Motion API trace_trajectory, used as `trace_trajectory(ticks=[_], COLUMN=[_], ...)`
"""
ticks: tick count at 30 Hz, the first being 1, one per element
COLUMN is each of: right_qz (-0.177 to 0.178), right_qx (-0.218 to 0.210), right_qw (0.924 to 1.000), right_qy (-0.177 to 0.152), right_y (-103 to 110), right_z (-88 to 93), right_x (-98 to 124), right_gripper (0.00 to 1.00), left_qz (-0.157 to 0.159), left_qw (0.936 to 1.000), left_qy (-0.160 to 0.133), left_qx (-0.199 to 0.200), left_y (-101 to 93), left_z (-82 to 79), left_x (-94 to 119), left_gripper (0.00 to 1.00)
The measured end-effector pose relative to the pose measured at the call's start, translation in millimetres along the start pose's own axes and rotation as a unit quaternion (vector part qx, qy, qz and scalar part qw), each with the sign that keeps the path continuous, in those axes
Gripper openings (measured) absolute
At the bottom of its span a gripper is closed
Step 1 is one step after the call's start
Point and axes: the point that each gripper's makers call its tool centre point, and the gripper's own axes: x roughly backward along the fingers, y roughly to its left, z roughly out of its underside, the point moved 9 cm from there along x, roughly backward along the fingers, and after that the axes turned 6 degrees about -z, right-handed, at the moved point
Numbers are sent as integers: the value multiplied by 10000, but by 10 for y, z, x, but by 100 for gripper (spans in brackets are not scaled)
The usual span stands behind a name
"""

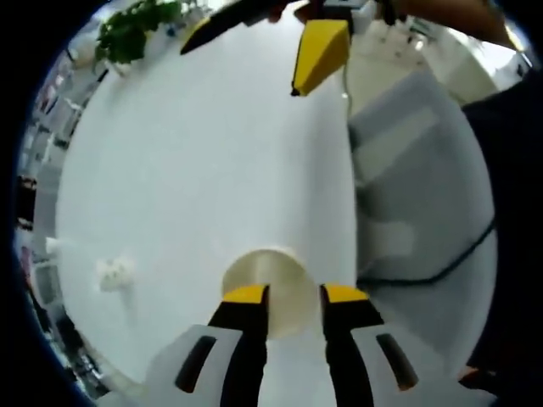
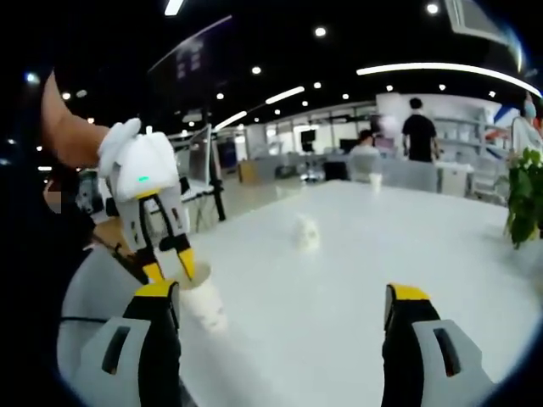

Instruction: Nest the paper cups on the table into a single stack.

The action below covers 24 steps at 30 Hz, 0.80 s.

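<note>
1. In the right gripper view, the left gripper (image 2: 170,270) points down at the table's (image 2: 356,280) near left edge, its jaws closed on the rim of a paper cup (image 2: 206,307).
2. A second paper cup (image 2: 305,231) lies on its side near the table's middle.
3. The right gripper (image 2: 280,314) hangs wide open, holding nothing.
4. A green plant (image 2: 526,199) is at the right edge.
</note>
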Motion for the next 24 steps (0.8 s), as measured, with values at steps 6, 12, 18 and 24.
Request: trace_trajectory(ticks=[6, 12, 18, 24], right_qz=[30, 130, 242, 376], right_qx=[34, 71, 166, 168], right_qw=[10000, 9998, 9995, 9989], right_qy=[-8, -96, -138, -214], right_y=[-13, -69, -112, -152], right_z=[-29, -122, -179, -201], right_x=[-3, -6, -30, -55], right_gripper=[100, 100, 100, 100], left_qz=[-116, -376, -898, -1342], left_qw=[9973, 9905, 9693, 9382], left_qy=[-582, -1064, -1681, -2328], left_qx=[441, 791, 1556, 2179], left_y=[65, 174, 420, 624], left_z=[56, 203, 460, 723], left_x=[65, 115, 217, 320], left_gripper=[41, 61, 72, 86])
